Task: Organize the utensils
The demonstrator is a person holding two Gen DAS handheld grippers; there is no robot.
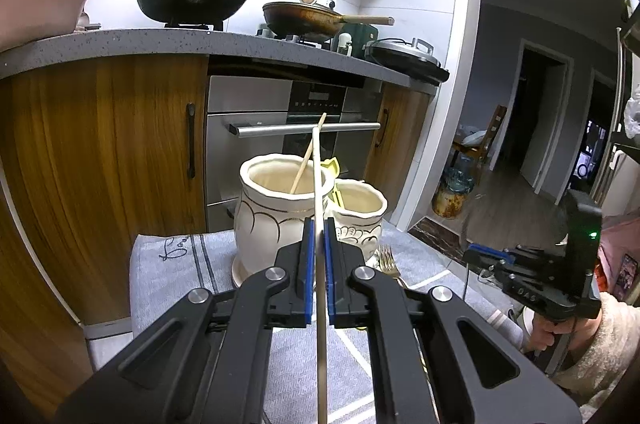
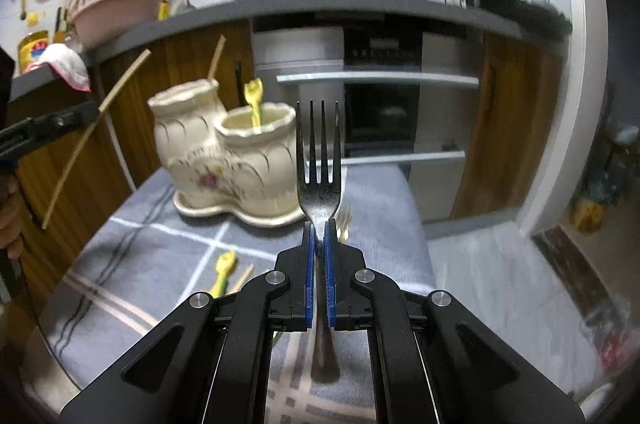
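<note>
My left gripper is clamped on a pale wooden chopstick, blue pads pinching the shaft approx mid-length, so the stick runs up past the fingertips and back down under the gripper body. Landmark for everything: the cream double utensil holder, two joined ceramic pots w/ gold trim and a floral print, standing on a grey checked cloth. From the left wrist cam the held chopstick's tip sits in front of the taller pot's rim, above its mouth, not inside yet. One chopstick already leans in that taller pot. The shorter pot holds a yellow utensil w/ a scalloped head, sticking up above the rim. My right gripper is closed tight on a steel fork, pads squeezing the neck just below the tines, tines pointing up, handle trailing back under the gripper; the fork is lifted off the cloth, just right of the shorter pot in the right wrist cam. Another fork, gold-ish, lies on the cloth just beside the holder's right base. Nearer me than the holder, a second yellow utensil and a chopstick lie on the cloth, close together.
</note>
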